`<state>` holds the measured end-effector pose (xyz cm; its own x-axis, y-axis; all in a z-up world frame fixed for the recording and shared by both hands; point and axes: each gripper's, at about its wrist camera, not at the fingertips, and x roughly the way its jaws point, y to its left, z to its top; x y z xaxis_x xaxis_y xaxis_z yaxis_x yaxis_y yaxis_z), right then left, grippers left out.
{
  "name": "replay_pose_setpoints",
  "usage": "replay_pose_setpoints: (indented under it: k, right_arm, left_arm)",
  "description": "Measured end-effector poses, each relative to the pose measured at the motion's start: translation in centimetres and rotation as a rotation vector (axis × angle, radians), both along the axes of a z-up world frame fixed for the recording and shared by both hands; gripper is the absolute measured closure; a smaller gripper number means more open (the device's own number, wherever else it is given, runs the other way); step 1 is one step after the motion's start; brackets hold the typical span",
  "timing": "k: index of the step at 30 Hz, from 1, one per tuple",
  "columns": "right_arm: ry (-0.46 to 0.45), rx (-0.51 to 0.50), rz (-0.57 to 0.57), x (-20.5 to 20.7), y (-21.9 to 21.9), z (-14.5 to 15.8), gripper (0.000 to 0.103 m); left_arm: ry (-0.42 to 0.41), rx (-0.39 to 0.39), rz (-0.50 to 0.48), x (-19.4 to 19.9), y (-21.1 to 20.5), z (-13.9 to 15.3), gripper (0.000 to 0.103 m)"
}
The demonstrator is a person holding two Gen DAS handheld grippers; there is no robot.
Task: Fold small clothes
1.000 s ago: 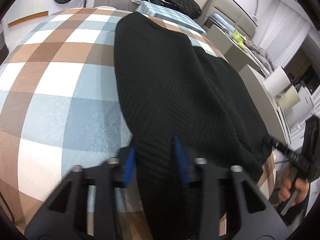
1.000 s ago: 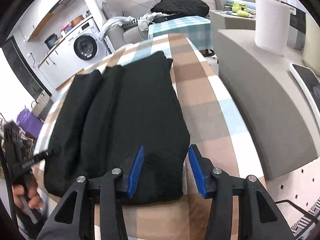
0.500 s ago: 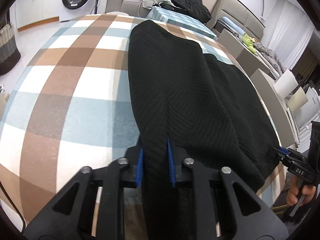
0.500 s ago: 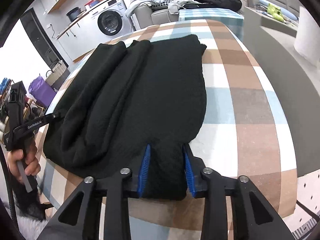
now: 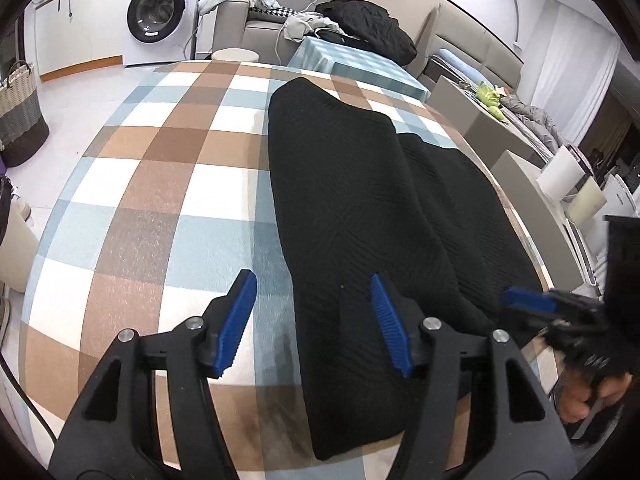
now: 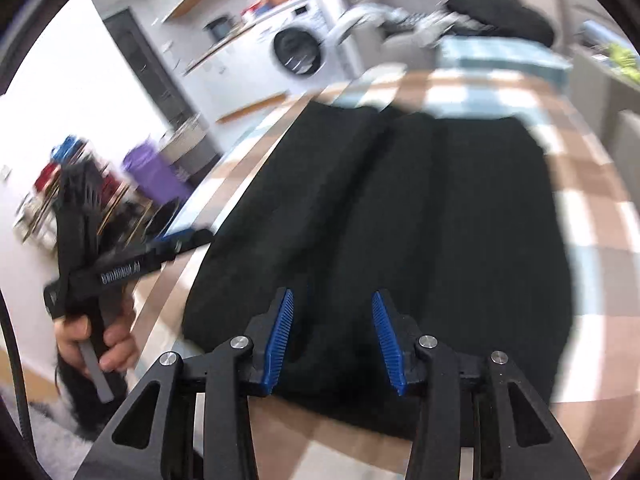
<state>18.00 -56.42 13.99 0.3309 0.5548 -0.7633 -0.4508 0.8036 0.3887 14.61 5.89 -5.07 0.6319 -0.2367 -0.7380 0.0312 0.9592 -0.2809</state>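
Both grippers have let go. Half a second ago the left gripper [image 5: 312, 324] and the right gripper [image 6: 332, 340] were each pinched on the near hem of the black garment [image 5: 360, 208]; now their blue-padded jaws stand apart and hold nothing. The garment has dropped back onto the checked tablecloth [image 5: 152, 184] and lies there as a long narrow stack, its layers lapped lengthwise, one raised ridge running away from the cameras.

I judge that a lengthwise fold has just been set down and released, so the cloth is ready for the next fold, most likely bringing one short end over toward the other.

Relative to the garment, the left gripper hangs over its near left corner: one finger is over the knit, the other over bare tablecloth just beside the garment's left edge. The right gripper sits near the middle of the garment's near hem, both fingers over black fabric; whether they touch it I cannot tell, since the right wrist view is smeared by motion. Seen from the left wrist, the right gripper's blue tip lies just off the garment's near right edge. The garment's far end reaches toward the far side of the tablecloth, short of its edge.
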Motion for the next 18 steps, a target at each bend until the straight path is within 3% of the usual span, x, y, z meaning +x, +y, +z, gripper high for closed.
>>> replay_pose_setpoints:
  k: [5,10,18]
  right_arm:
    - [0.041,-0.047,0.057,-0.8,0.9,-1.8,0.07]
    - [0.067,-0.054,0.118,-1.7,1.3,-2.7,0.07]
    - [0.052,-0.059,0.112,-1.6,1.6,-2.7,0.071]
  left_arm:
    - [0.009,0.004,-0.008,-0.5,-0.3,-0.6,0.046]
    - [0.031,0.0,-0.027,-0.4,-1.0,-1.2,0.046]
    - [0.046,0.009,-0.063,-0.6,-2.4,-1.3,0.046]
